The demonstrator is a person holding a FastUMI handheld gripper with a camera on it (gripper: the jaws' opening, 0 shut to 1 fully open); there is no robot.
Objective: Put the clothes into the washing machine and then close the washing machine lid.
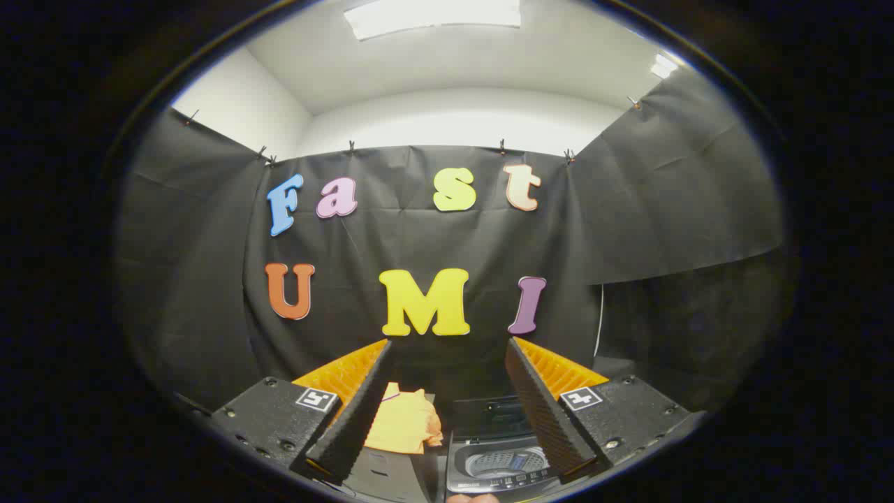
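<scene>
My gripper (450, 402) is open, its two fingers wide apart with nothing between them. Below and beyond the fingers lies an orange garment (405, 423), folded on a grey surface just inside the left finger. To its right stands a small toy washing machine (499, 457) with its lid (499, 416) raised upright behind the drum opening (499, 462). The drum sits close to the right finger's inner side. The gripper hovers well above both.
A grey tabletop (387, 478) carries the garment and the washer. Black cloth walls close in the booth at the back and on both sides. A white cable (599, 321) hangs along the right wall.
</scene>
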